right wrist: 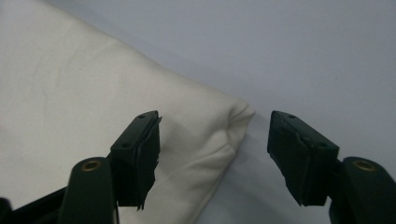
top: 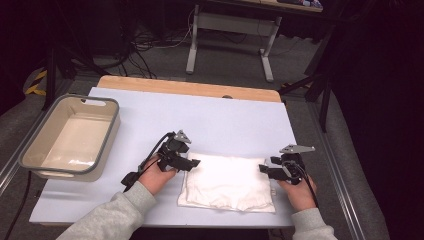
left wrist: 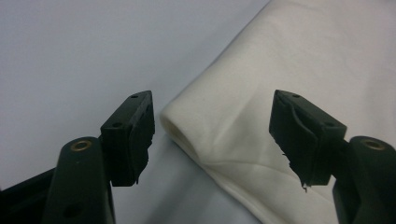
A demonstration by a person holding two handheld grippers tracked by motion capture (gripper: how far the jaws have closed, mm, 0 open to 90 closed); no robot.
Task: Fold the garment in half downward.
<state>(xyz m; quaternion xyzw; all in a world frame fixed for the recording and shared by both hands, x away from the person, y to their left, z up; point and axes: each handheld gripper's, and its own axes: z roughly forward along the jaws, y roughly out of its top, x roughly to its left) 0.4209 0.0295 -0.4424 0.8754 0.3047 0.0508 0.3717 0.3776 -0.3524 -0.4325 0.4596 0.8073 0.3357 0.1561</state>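
The folded white cloth (top: 227,182) lies between the left gripper (top: 195,163) and right gripper (top: 263,168) – both half open, holding nothing – and looks soft, light and floppy, best pinched at its far corners.

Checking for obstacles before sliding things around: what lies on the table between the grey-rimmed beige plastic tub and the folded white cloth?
Bare pale blue table top between the grey-rimmed beige plastic tub and the folded white cloth, save the left tool at the cloth's left edge, as the high view shows.
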